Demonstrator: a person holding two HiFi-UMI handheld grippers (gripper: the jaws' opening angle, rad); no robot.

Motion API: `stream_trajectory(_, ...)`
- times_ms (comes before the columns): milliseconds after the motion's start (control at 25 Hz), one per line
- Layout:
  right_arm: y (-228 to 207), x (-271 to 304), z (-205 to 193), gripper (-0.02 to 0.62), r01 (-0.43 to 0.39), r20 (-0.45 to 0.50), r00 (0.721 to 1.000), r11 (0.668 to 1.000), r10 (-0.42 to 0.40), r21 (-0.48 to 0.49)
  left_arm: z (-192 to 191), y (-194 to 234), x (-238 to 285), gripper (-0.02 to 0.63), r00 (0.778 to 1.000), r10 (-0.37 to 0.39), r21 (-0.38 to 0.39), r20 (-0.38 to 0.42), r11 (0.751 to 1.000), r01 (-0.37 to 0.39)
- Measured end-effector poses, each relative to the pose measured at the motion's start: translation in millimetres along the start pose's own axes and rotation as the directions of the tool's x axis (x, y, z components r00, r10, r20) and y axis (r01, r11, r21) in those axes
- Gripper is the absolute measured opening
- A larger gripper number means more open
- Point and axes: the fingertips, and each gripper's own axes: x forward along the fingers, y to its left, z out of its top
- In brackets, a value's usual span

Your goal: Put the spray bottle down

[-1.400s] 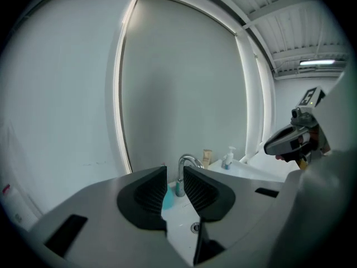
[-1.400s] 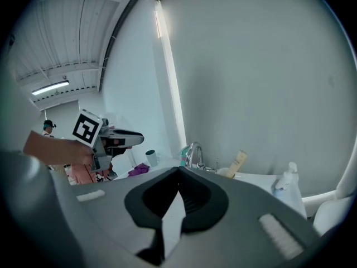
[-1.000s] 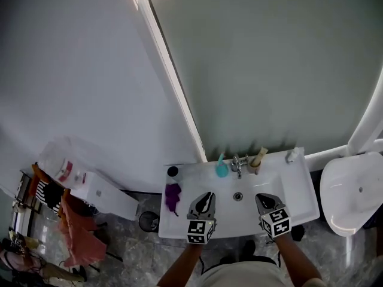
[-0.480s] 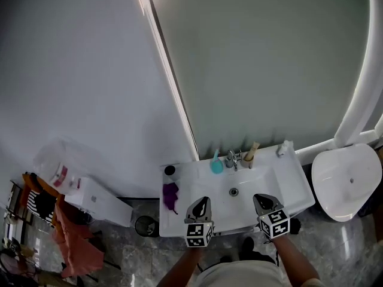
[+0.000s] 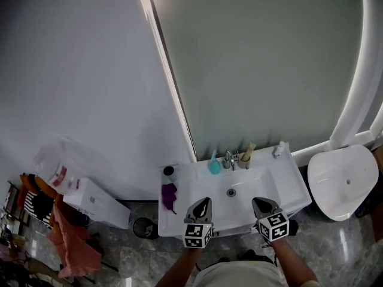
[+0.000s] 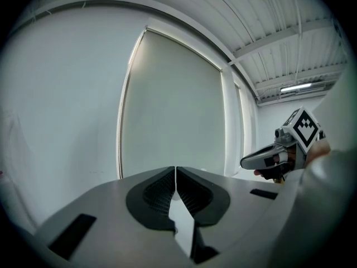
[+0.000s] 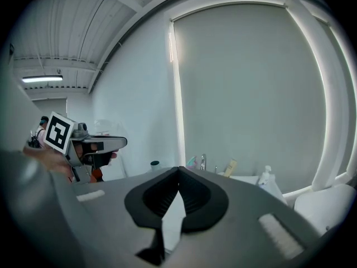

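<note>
A teal spray bottle (image 5: 213,166) stands upright at the back of the white sink (image 5: 287,187), just left of the faucet (image 5: 230,159); it also shows small in the right gripper view (image 7: 192,162). My left gripper (image 5: 202,206) hovers over the sink's front edge, shut and empty, its pads touching (image 6: 175,169). My right gripper (image 5: 262,205) is level with it on the right, also shut with nothing between its jaws (image 7: 178,169). Both are well short of the bottle. Each gripper shows in the other's view, the left gripper (image 7: 92,145) and the right gripper (image 6: 273,158).
A purple cloth (image 5: 169,195) and a dark-capped jar (image 5: 169,171) lie at the sink's left end. A beige item (image 5: 246,157) and a white pump bottle (image 5: 277,150) stand at the back right. A toilet (image 5: 344,181) is on the right, clutter and a bin (image 5: 142,226) on the left floor.
Both grippers have drawn back from over the basin toward the sink's front edge. The head view has shifted, so the sink sits slightly further left and up.
</note>
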Motion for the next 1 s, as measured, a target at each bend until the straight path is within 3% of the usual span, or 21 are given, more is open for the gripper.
stream_trajectory(120, -4.6, 0.2, 1.9, 0.011, -0.013, -0.002, 1.000, 1.000, 0.013, -0.008, 6.4, -3.4, -2.5, 0.015, 1.000, -0.027, -0.001, 0.015, 1.000, 0.027)
stream_trajectory(400, -29.2, -2.4, 20.7, 0.011, -0.051, 0.017, 0.999, 0.999, 0.051, -0.016, 16.4, 3.4, -2.5, 0.015, 0.999, 0.042, -0.039, 0.034, 0.998, -0.041)
stream_trajectory(640, -53.0, -3.6, 25.9, 0.011, -0.059, 0.040, 0.998, 0.998, 0.058, 0.014, 22.6, 5.3, -1.9, 0.015, 0.997, 0.070, -0.027, 0.043, 0.997, -0.069)
stream_trajectory(1000, -52.8, -7.9, 39.3, 0.011, -0.092, 0.086, 0.992, 0.995, 0.095, -0.041, 23.2, 11.5, -0.4, 0.015, 0.995, 0.093, -0.022, 0.033, 0.996, -0.092)
